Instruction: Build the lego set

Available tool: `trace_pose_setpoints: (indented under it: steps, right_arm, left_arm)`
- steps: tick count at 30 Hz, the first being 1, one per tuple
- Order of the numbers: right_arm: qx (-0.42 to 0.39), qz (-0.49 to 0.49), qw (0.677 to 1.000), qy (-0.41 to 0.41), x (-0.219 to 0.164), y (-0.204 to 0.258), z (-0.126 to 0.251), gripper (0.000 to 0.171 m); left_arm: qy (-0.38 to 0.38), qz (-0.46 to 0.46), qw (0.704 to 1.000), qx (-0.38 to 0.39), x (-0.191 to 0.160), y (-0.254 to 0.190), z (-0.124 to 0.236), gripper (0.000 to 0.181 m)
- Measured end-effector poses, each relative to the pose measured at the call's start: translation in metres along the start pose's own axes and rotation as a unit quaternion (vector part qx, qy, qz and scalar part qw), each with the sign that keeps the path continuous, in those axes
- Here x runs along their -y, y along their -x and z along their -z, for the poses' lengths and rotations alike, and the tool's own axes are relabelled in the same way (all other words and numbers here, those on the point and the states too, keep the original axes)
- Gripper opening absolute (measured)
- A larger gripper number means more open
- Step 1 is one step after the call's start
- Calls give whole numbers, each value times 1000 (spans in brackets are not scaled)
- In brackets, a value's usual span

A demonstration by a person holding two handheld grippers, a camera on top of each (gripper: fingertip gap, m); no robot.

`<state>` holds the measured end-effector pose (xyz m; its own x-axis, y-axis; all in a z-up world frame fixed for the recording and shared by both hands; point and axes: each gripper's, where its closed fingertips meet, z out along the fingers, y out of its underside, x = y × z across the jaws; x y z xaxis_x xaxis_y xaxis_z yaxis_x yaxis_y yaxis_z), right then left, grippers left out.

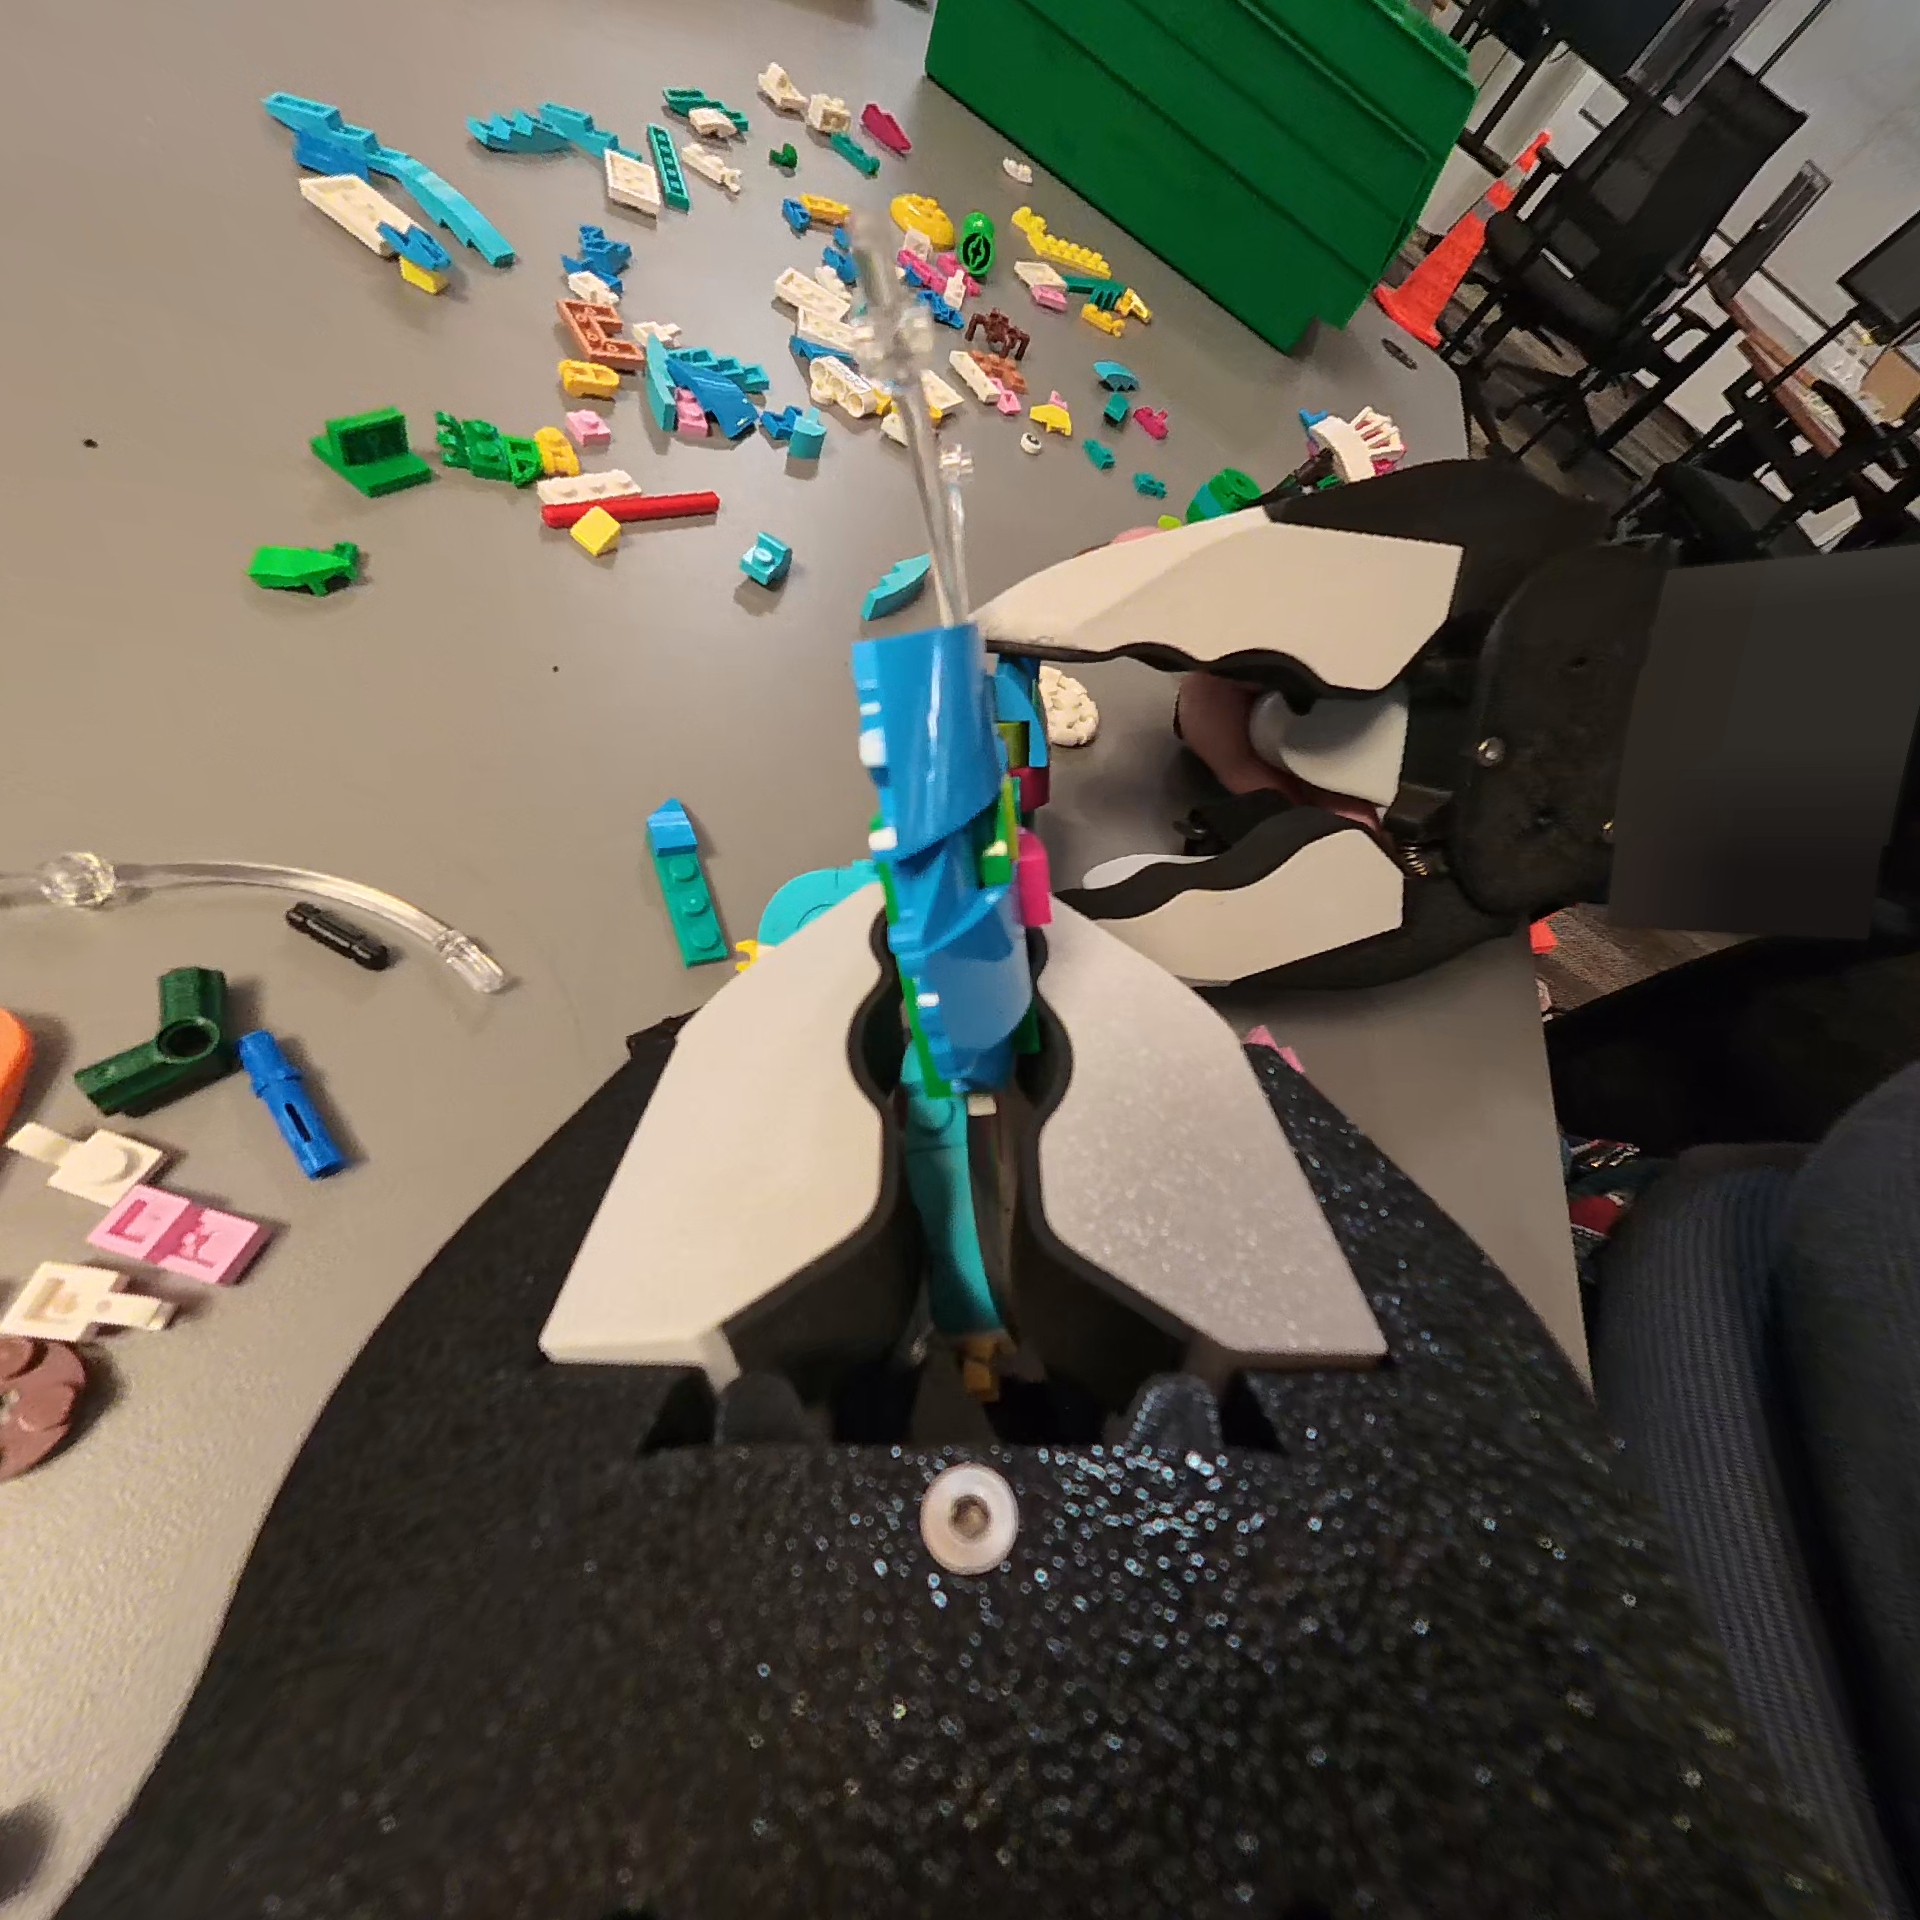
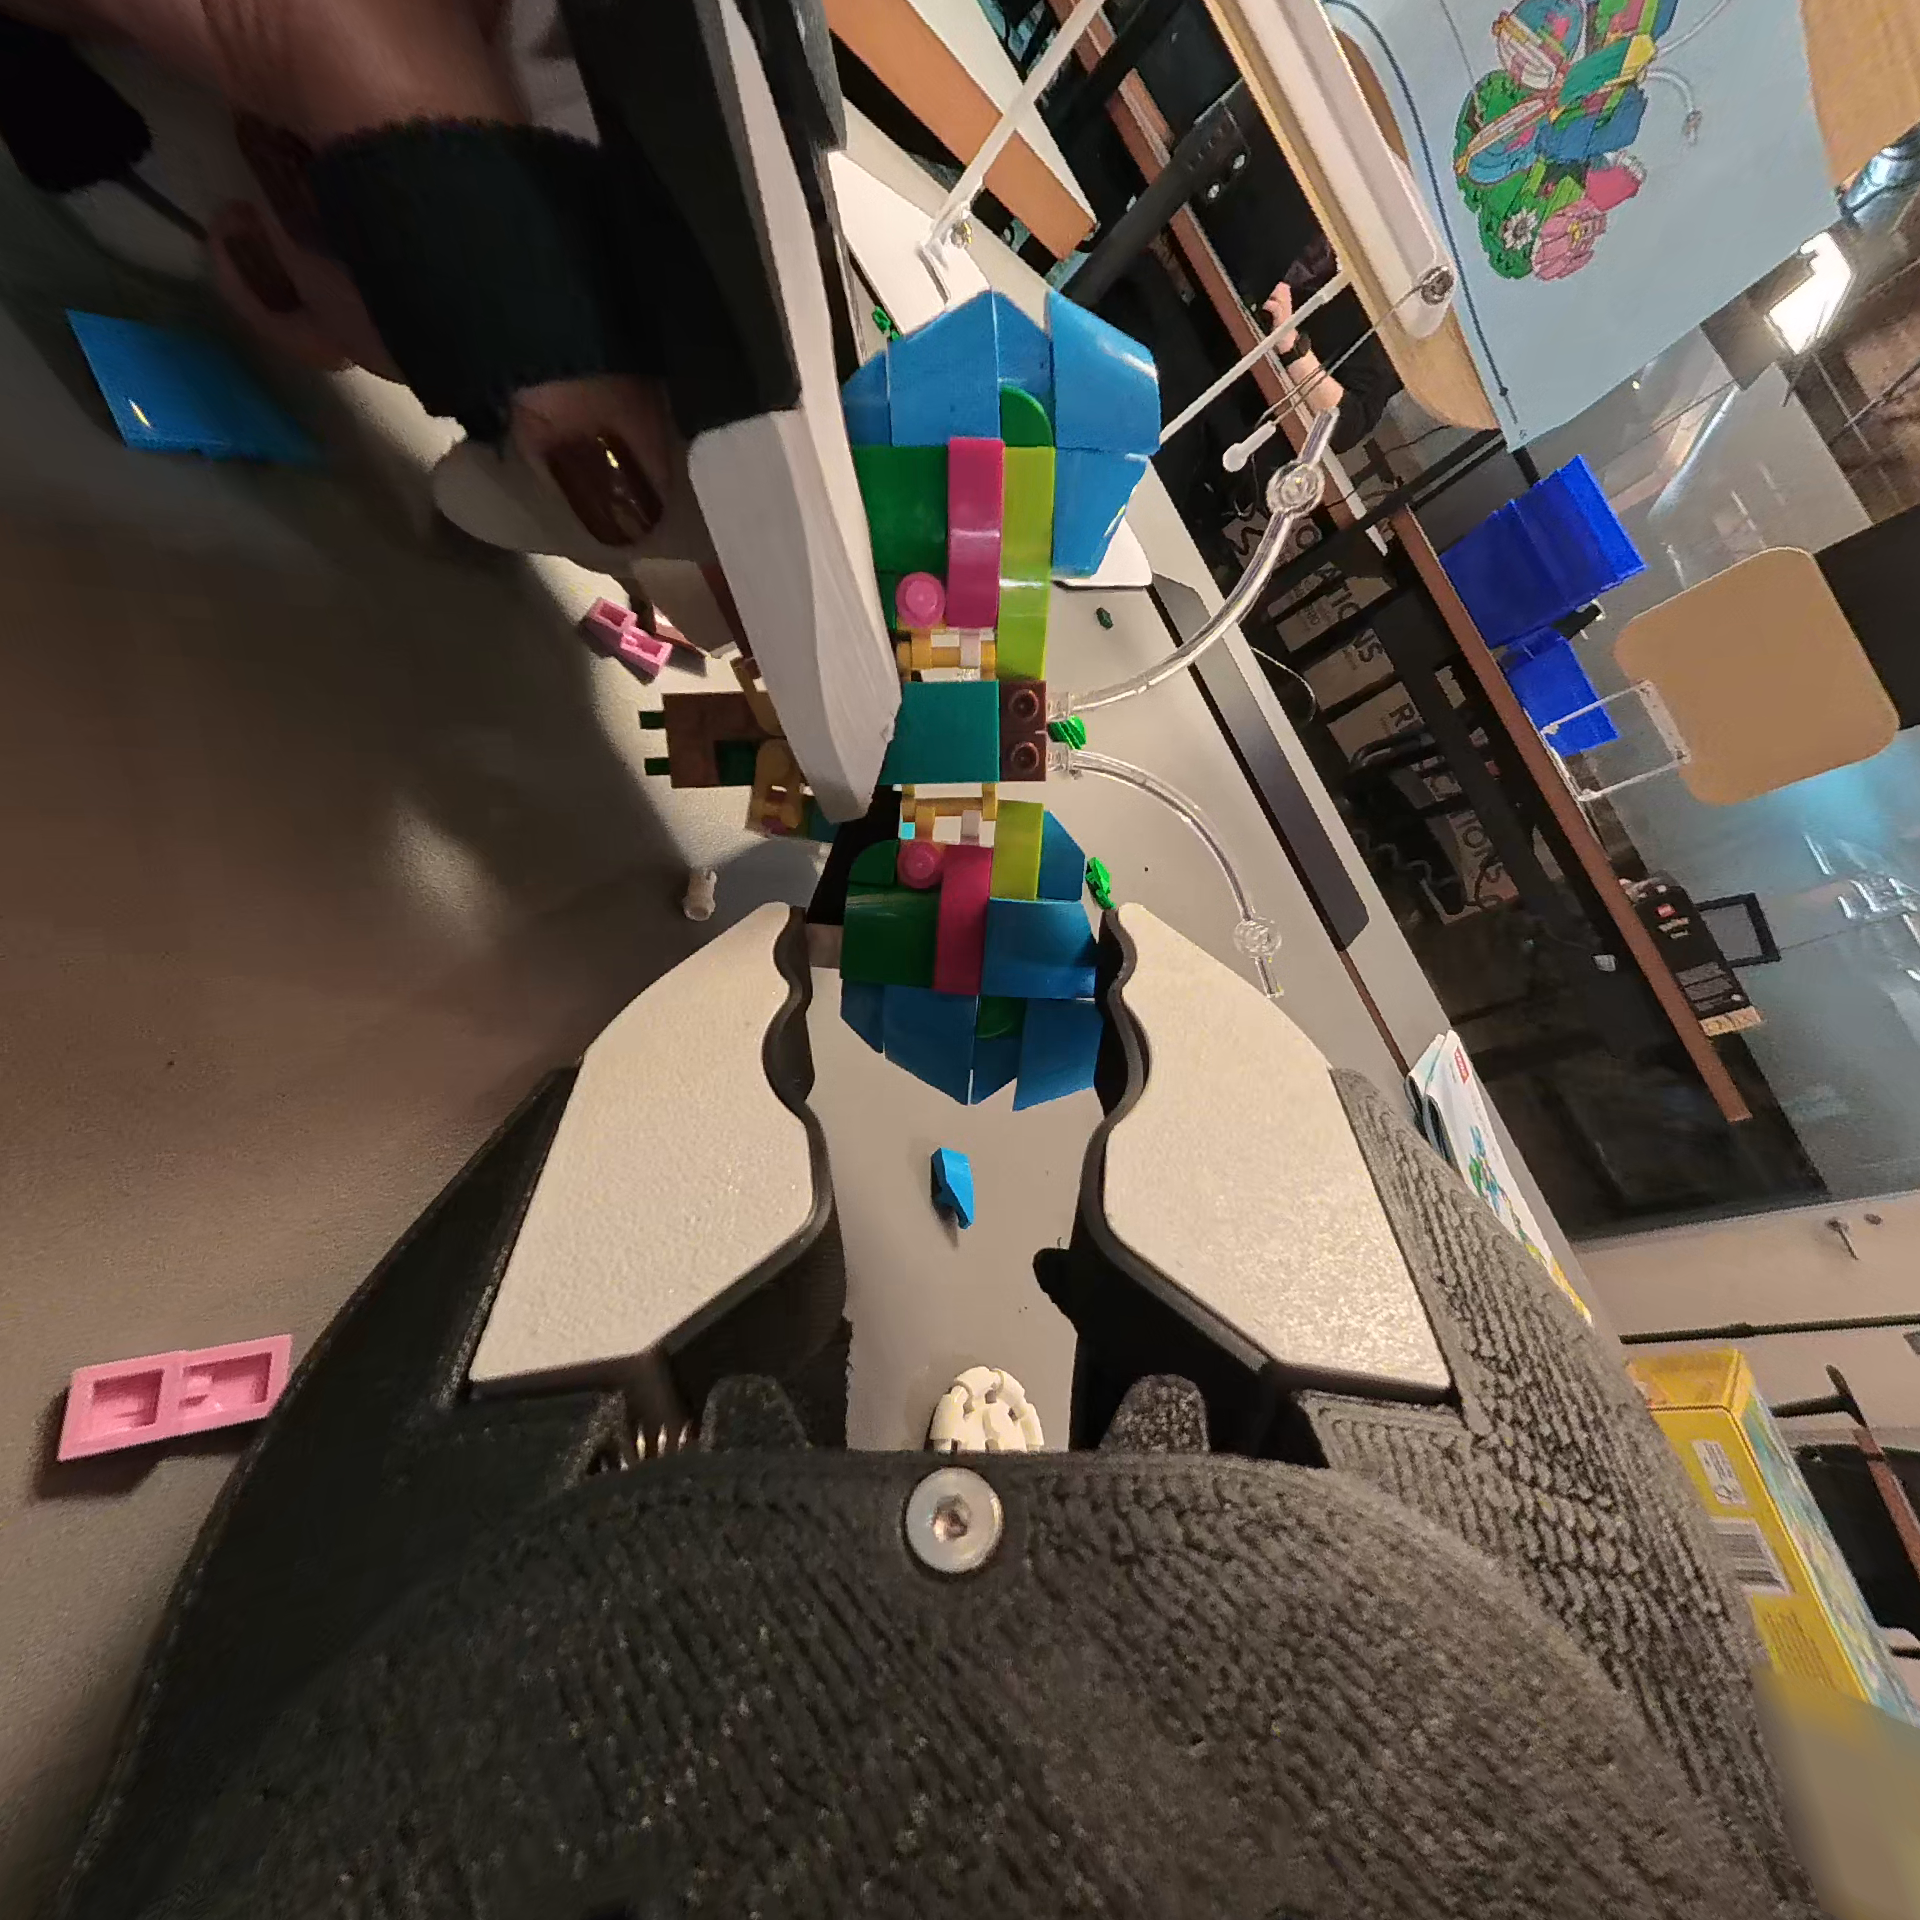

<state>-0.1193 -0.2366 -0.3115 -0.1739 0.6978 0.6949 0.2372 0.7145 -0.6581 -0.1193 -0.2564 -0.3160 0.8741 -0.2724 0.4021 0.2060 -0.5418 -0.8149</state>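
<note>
A butterfly model (image 1: pixel 935 790) with blue wings, green, pink and lime parts and clear curved antennae (image 1: pixel 940 520) is held above the grey table (image 1: pixel 468 727). My left gripper (image 1: pixel 956 914) is shut on its body, seen edge-on. In the right wrist view the model (image 2: pixel 966 727) faces me with both wings spread. My right gripper (image 2: pixel 951 935) is open and straddles the lower wing, its right finger against the wing edge and a small gap on the left. The right gripper (image 1: pixel 1029 764) also shows in the left wrist view, coming in from the right.
Several loose bricks (image 1: pixel 727 343) lie scattered at the back, beside a green box (image 1: pixel 1195 135). A clear tube (image 1: pixel 260 883), dark green connector (image 1: pixel 166 1049), blue pin (image 1: pixel 286 1101) and pink tile (image 1: pixel 177 1236) lie at the left. A small blue piece (image 2: pixel 954 1184) lies under the model. My two grippers' fingertips are within a few centimetres of each other. My right gripper's tips are some 6 centimeters from the small blue piece (image 2: pixel 954 1184).
</note>
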Motion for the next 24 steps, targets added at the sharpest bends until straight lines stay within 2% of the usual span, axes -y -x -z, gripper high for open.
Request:
trace_pose_setpoints:
  steps: [21, 24]
  right_arm:
    - [2, -11, 1000, 0, -1, 0, -1, 51]
    - [0, 13, 1000, -5, 2, 4, -1, 42]
  left_arm:
    - [15, -28, 999, 22, -2, -1, -3, 18]
    - [33, -38, 998, 28, -9, -1, -10, 18]
